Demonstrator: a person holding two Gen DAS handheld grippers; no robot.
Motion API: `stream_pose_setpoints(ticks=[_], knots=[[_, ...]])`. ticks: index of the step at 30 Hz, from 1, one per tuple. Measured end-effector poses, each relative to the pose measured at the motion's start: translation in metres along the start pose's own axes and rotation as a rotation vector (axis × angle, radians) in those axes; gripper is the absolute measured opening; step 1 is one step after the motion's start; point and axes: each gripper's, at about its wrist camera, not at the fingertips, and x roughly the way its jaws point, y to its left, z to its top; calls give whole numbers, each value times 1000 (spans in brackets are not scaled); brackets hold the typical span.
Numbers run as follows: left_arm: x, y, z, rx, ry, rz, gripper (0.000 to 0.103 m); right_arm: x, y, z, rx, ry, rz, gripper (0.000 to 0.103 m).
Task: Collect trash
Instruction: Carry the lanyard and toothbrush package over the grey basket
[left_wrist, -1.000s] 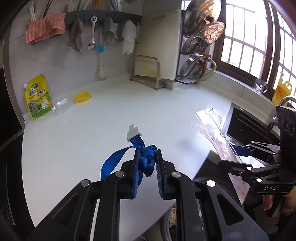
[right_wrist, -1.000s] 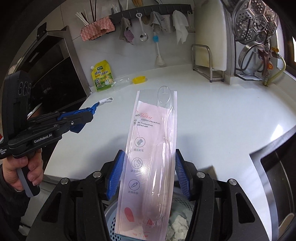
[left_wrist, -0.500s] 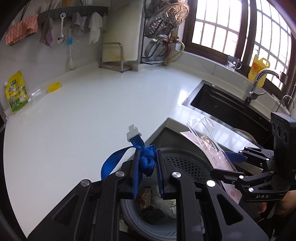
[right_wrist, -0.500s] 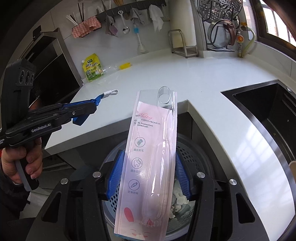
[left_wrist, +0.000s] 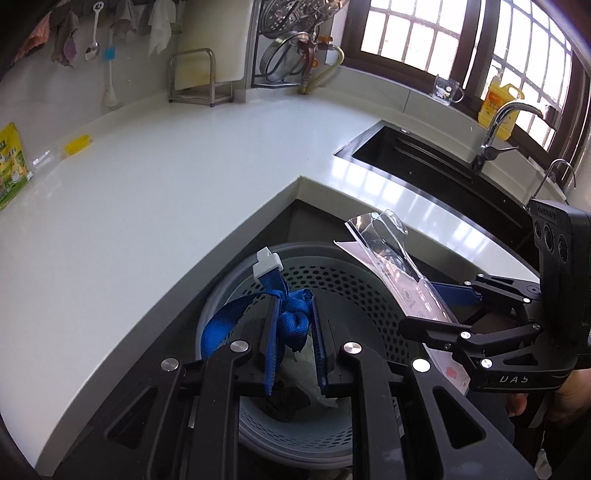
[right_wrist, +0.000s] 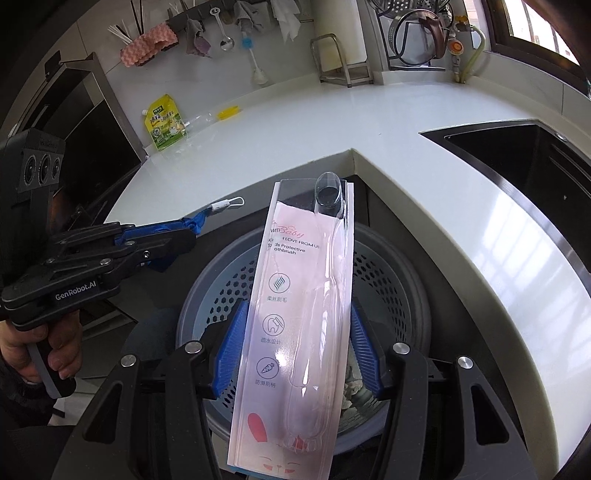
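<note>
I have both grippers over the bin (left_wrist: 369, 295), a grey perforated basket that sits on the floor in the inner corner of the white counter (left_wrist: 166, 177). My left gripper (left_wrist: 293, 325) has its jaws nearly closed, the blue pads pinching a knotted blue strap (left_wrist: 291, 317); a loop of the strap hangs out to the left of the jaws and its white clip (left_wrist: 267, 263) sticks up beyond the fingertips, over the bin's far rim. In the right wrist view that same gripper (right_wrist: 184, 232) comes in from the left, held by a hand (right_wrist: 40, 354) on its handle, with the strap's tip reaching out over the counter edge. My right gripper (right_wrist: 295, 343) stands about half open, its pads pressed on the two long edges of a pink toothbrush pack (right_wrist: 299, 314), a flat card with a clear blister, so the pack is gripped across its width. The pack points away from me, its far end over the bin's back rim and its near end low between the fingers. Inside the bin I see dark and pale scraps (left_wrist: 291, 398). Far back on the counter lie a yellow pouch (right_wrist: 164, 123) and a yellow lid (right_wrist: 229, 110); the sink (left_wrist: 424, 166) is off to the right.
</note>
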Motion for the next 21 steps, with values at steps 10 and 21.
stream_pose_setpoints(ticks=[10, 21], knots=[[21, 4, -16, -9, 58, -29, 16, 11, 3, -2, -17, 36, -35, 53], [34, 4, -19, -9, 94, -29, 17, 24, 2, -6, -35, 73, -65, 53]])
